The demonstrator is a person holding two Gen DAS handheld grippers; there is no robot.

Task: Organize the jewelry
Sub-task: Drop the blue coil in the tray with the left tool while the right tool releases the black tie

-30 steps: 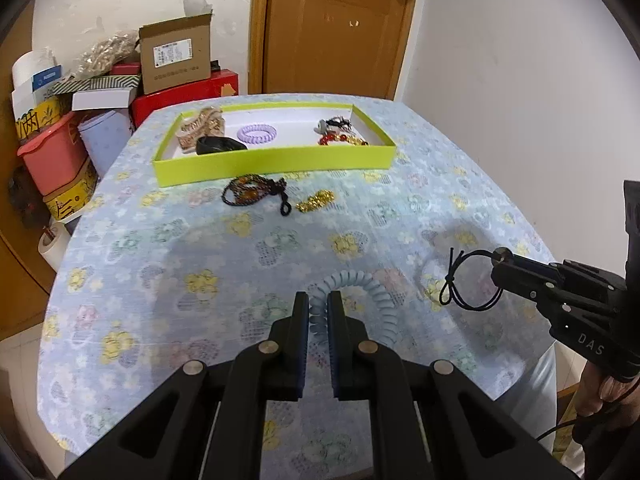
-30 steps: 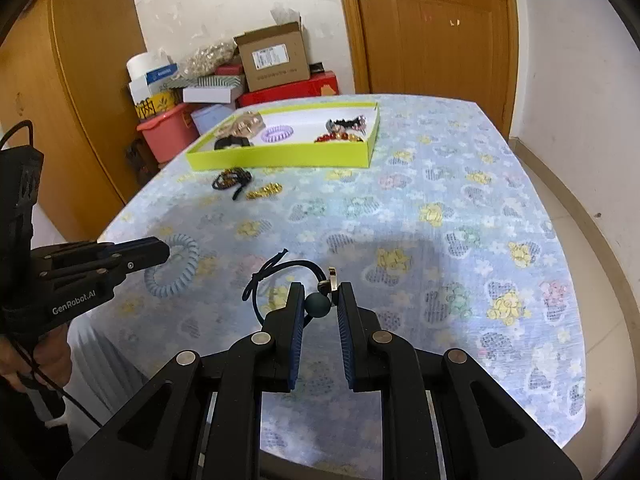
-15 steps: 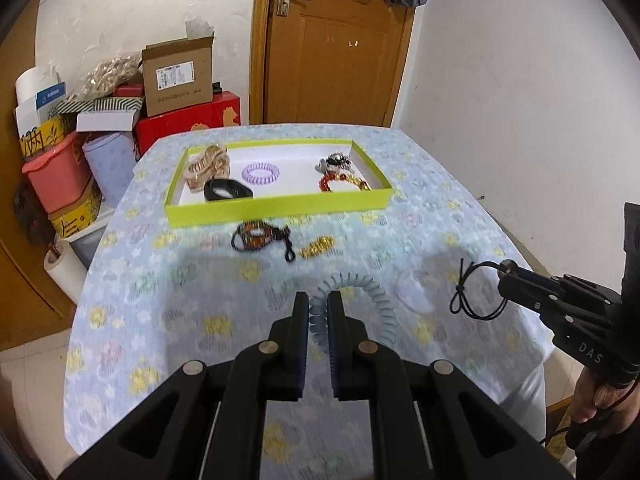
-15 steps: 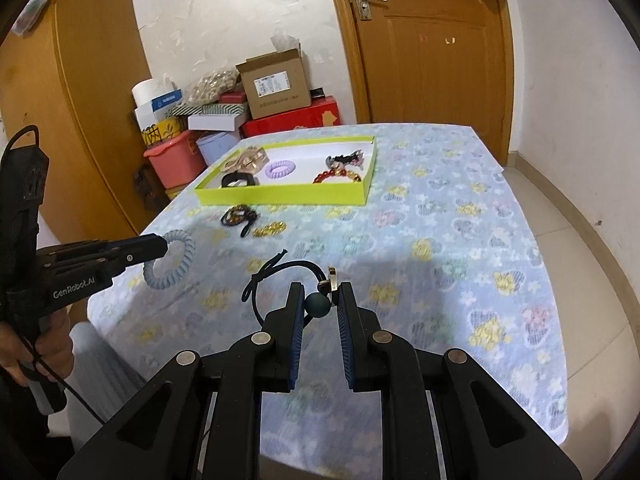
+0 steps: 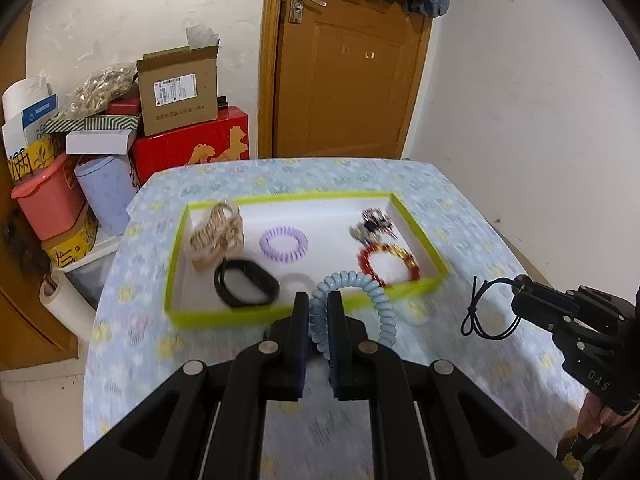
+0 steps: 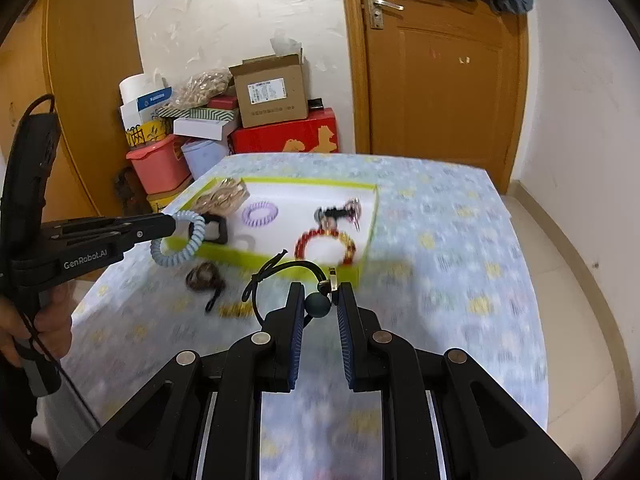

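Observation:
My left gripper (image 5: 318,301) is shut on a light blue coil hair tie (image 5: 362,285), which hangs in the air just before the near rim of the yellow-green tray (image 5: 175,268). My right gripper (image 6: 321,294) is shut on the dark bead of a black cord hair tie (image 6: 280,270); its loop sticks out to the left. The tray holds a beige clip (image 5: 216,236), a purple coil tie (image 5: 283,243), a black band (image 5: 245,283), a red bead bracelet (image 5: 386,265) and a dark clip (image 5: 374,224). The right gripper (image 5: 522,285) is also seen to the right of the tray.
A brown bead bracelet (image 6: 204,274) and a small gold piece (image 6: 234,311) lie on the flowered tablecloth (image 6: 460,264) in front of the tray. Boxes and bins (image 5: 176,96) are piled behind the table's far left corner. A wooden door (image 5: 344,80) stands behind. A hand (image 6: 48,320) grips the left gripper's handle.
Both grippers have moved forward and a little up, towards the tray, each still holding its hair tie. The tray now lies much closer in both views.

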